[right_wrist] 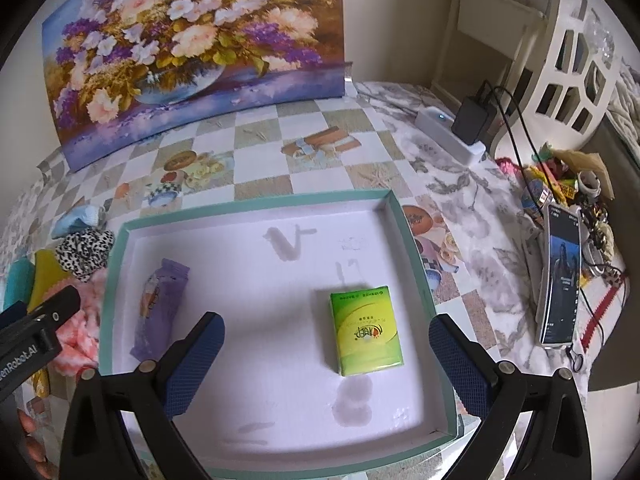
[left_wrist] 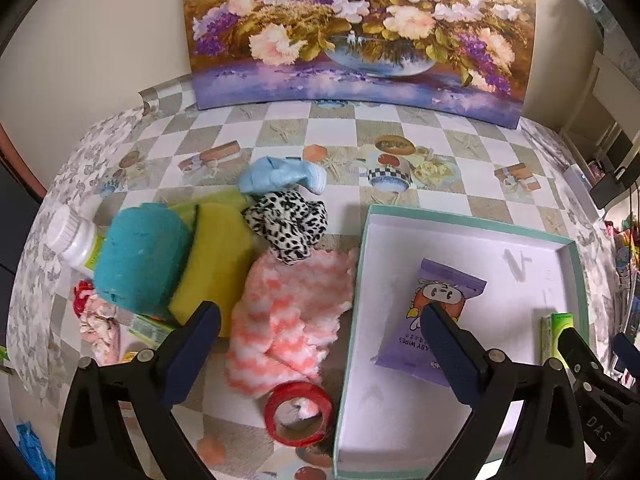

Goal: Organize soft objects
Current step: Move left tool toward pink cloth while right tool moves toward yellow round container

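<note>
A shallow box with a teal rim [left_wrist: 460, 218] [right_wrist: 256, 206] lies on the table. Inside it are a purple baby-wipes pack [left_wrist: 420, 316] [right_wrist: 158, 308] and a green tissue pack [right_wrist: 366, 330] [left_wrist: 554, 338]. Left of the box lie a pink-and-white fluffy cloth [left_wrist: 288, 320], a leopard-print scrunchie [left_wrist: 286, 222] [right_wrist: 84, 252], a light blue sock [left_wrist: 282, 176], a yellow sponge [left_wrist: 218, 258] and a teal sponge [left_wrist: 140, 256]. My left gripper [left_wrist: 320, 320] is open and empty above the pink cloth and the box's left wall. My right gripper [right_wrist: 326, 330] is open and empty over the box.
A red tape roll [left_wrist: 298, 412] lies near the box's front left corner. A white bottle [left_wrist: 74, 240] and a floral rag [left_wrist: 96, 320] lie at the far left. A flower painting [left_wrist: 360, 32] leans on the wall. A phone [right_wrist: 560, 276], cables and a power strip [right_wrist: 452, 134] are to the right.
</note>
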Available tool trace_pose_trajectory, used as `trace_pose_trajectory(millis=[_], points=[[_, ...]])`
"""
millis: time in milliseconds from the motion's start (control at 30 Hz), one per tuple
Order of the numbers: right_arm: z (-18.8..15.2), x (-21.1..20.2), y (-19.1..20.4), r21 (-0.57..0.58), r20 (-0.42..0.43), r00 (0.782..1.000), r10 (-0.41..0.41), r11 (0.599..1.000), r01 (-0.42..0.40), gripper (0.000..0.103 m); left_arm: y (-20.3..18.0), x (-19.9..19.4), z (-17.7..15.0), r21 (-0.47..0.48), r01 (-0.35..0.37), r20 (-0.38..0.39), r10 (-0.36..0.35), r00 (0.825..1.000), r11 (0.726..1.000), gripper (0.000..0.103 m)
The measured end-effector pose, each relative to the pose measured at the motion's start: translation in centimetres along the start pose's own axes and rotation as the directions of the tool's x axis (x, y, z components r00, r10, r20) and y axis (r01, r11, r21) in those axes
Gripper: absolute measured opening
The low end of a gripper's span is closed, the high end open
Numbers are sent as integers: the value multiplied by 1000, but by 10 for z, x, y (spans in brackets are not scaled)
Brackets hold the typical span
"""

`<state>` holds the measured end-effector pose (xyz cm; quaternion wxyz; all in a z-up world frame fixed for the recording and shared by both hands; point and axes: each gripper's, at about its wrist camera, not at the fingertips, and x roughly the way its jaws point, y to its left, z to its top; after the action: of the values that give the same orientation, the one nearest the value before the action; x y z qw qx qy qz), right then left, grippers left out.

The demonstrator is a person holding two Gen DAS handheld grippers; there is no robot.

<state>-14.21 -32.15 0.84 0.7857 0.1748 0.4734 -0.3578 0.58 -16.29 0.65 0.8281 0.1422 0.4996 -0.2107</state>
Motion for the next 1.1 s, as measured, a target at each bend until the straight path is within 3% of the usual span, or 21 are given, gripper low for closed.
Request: trace_pose_trajectory(millis=[233,433,567,667,867,1100], points=[[-5,-16,20,-18,9,998,56,998,-56,103,26,-32,-1,4,-29,54,29,998,1000,100],[-16,-23,55,-65,-15,988,154,986,-154,103,61,-50,-6,3,-90,80,89,993,996,100],[-25,-26,81,-114,-31,981,193,974,-196,103,86,-56,-11,-23,-89,85,90,992,996,100],[-30,-28,97,-138,-49,965,259,955,-263,103,108,-58,-18,-50,-97,83,101,991,994,100],[-39,-32,130,-219,-60,948,313,922,-318,103,157,-52,-35,-149,-81,50,90,995,985,100],[-44,-30,155,-219,-106,905,412,878,-426,103,214,-38,-52,-298,-64,9,70,998,952,100]])
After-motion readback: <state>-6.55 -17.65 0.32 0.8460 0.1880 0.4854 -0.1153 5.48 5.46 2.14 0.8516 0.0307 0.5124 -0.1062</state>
